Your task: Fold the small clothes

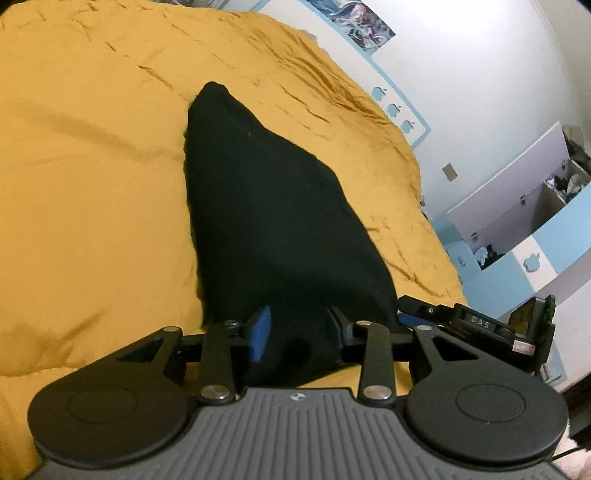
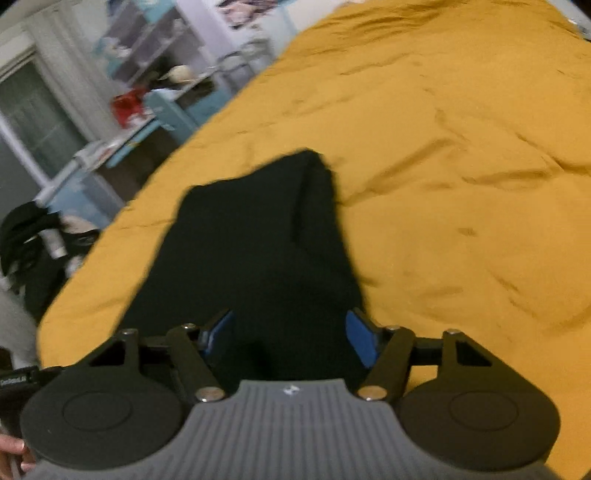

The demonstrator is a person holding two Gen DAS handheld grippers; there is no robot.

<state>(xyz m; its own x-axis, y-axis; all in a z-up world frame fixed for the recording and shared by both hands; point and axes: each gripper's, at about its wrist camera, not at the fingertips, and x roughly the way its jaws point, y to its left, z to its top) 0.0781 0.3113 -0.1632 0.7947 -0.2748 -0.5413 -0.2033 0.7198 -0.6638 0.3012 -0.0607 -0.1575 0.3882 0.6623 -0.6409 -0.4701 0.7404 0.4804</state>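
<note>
Bed (image 1: 92,166) covered by a creased mustard-yellow quilt. White wall (image 1: 480,74) beyond it with a pale blue band of apple shapes (image 1: 393,109) and a poster (image 1: 354,22). Blue-and-lilac cabinet (image 1: 517,236), compartments open and cluttered. Right wrist view, blurred: window (image 2: 33,122), shelving (image 2: 147,48), cluttered blue desk (image 2: 155,110).

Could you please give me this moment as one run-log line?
task: fold small clothes | black garment lying on yellow bedspread | left gripper: open, garment between | right gripper: open over garment

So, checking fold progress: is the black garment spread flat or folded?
Folded, at least partly: the black garment shows an overlapping layer edge on the yellow bedspread.
</note>
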